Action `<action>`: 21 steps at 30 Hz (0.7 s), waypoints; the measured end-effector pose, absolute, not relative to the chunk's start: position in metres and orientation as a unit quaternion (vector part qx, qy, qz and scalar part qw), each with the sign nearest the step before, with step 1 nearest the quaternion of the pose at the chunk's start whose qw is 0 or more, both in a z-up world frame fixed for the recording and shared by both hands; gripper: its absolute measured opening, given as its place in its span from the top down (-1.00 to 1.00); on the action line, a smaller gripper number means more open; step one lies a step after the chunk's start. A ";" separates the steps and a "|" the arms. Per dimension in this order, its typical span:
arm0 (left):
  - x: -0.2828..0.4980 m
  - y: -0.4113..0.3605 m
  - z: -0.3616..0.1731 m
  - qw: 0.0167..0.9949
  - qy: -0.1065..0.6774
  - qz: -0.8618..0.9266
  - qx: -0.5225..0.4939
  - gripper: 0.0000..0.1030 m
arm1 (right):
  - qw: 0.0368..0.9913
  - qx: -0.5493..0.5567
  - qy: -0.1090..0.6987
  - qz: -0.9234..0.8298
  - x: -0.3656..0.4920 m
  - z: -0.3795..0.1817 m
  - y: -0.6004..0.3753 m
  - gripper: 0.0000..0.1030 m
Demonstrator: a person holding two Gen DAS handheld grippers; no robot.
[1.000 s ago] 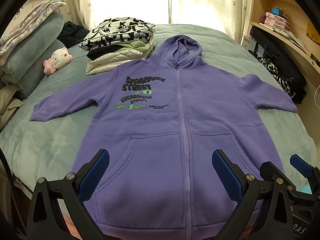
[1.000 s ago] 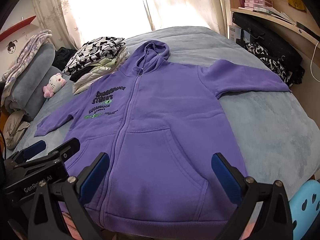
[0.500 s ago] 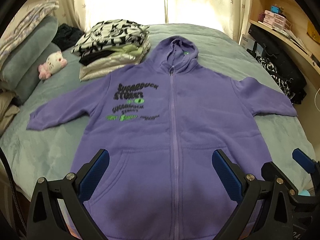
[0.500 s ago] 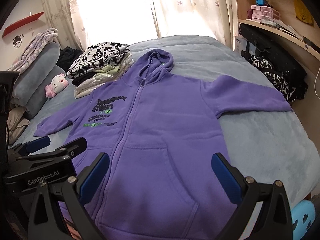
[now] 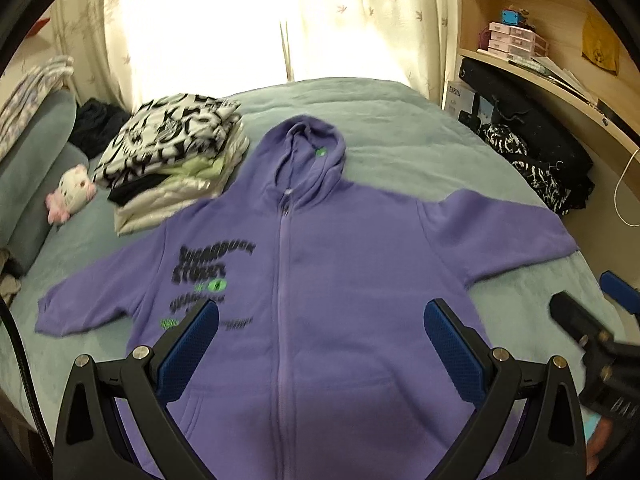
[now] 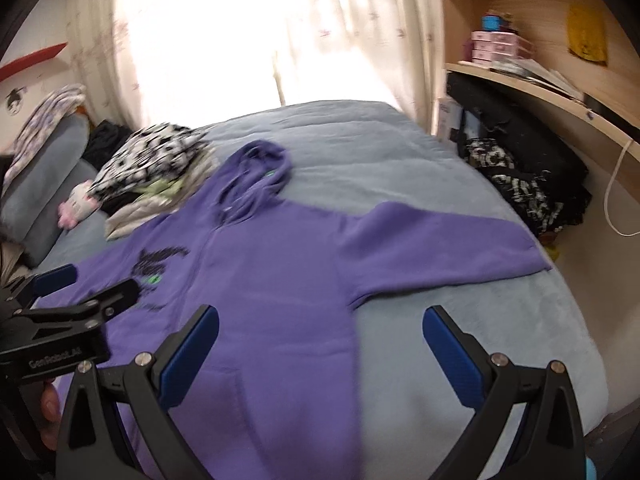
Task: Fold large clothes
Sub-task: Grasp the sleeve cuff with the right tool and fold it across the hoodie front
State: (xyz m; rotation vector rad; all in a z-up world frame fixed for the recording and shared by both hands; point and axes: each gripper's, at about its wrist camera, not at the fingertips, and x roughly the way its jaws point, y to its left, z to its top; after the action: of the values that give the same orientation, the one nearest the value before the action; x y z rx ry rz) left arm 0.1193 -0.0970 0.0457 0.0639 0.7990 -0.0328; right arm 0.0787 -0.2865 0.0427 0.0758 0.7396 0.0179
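A large purple zip hoodie (image 5: 340, 280) lies flat, front up, on the bed, sleeves spread to both sides and hood toward the window; it also shows in the right wrist view (image 6: 272, 280). My left gripper (image 5: 320, 344) is open and empty, held above the hoodie's lower front over the zipper. My right gripper (image 6: 320, 348) is open and empty above the hoodie's right side, below its right sleeve (image 6: 440, 240). Each gripper shows at the edge of the other's view.
A stack of folded clothes (image 5: 172, 160) sits at the back left of the grey-green bed (image 5: 400, 120), beside a white plush toy (image 5: 72, 196) and pillows (image 5: 36, 168). Dark clothes (image 5: 532, 160) and shelves (image 5: 560, 80) stand on the right.
Both grippers have moved forward and up over the hoodie; the right one has swung to the right toward the right sleeve. Both stay open. The hoodie has not moved.
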 end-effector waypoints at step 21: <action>0.247 -0.224 -0.006 0.895 0.435 -0.084 0.042 -0.97 | 0.878 0.208 0.421 -0.098 0.176 -0.039 -0.488 -0.82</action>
State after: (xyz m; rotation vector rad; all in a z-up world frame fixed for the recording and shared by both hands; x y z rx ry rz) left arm 0.2468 -0.2237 -0.0063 0.0879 0.9019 -0.1735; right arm 0.1764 -0.4875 -0.0388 0.4333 0.8771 -0.2050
